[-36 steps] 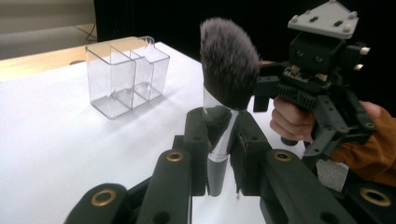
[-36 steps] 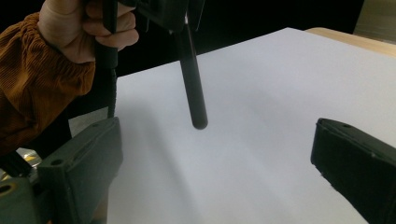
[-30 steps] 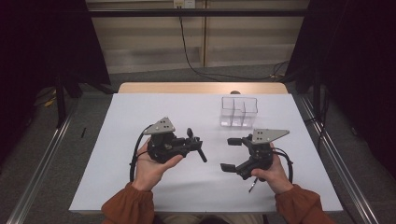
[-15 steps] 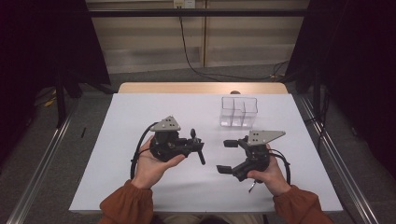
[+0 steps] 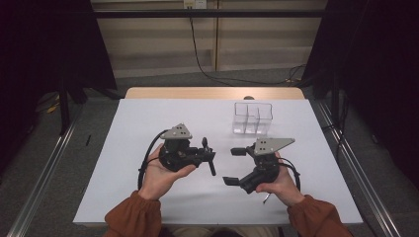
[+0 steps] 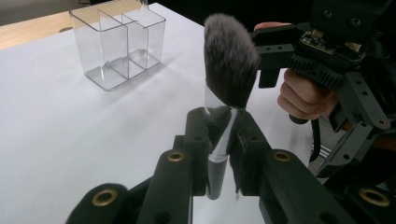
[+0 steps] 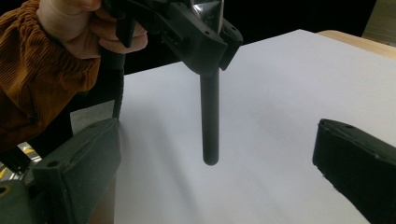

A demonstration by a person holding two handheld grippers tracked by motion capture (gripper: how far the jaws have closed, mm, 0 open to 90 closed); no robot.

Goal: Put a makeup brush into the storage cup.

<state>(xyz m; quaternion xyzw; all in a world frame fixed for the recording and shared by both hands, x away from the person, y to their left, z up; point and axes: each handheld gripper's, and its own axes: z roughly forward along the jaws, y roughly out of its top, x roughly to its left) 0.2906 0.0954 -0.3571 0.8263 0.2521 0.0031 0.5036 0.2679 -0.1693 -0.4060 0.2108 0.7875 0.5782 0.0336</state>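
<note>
My left gripper is shut on a makeup brush, held above the white table. In the left gripper view the jaws of that gripper clamp the silver ferrule, and the dark fluffy bristles of the brush stand above them. The black handle hangs down free in the right gripper view, below the left gripper. My right gripper is open a little to the right, its wide jaws facing the handle with nothing between them. A clear acrylic organizer with several compartments stands empty at the back right.
The white table top spreads wide to the left and front of both hands. The organizer is the one other object on it. A wooden strip edges the far side, and dark curtains hang at both sides.
My right gripper has edged slightly left, toward the brush handle. The left gripper has stayed in place with the brush held.
</note>
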